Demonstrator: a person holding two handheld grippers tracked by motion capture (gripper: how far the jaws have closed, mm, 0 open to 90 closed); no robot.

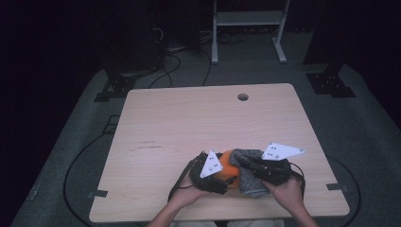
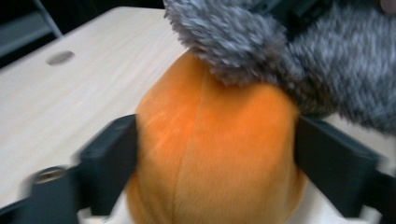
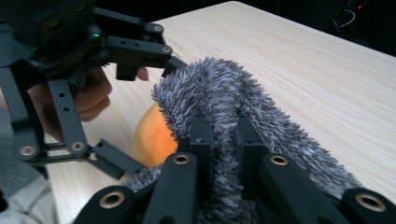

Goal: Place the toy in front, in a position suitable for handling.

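Left gripper (image 2: 215, 154) fingers straddle orange plush (image 2: 210, 154), bracing it; right gripper (image 3: 224, 140) clamps grey sock (image 3: 219, 88) over plush, apparently to sheathe it.

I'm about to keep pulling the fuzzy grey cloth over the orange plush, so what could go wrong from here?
The left gripper only flanks the orange plush; loosely held, it may slip out. The right gripper pinches just a fold of the grey cloth, which could tear free. The work sits near the table front edge, so a dropped piece may fall off.
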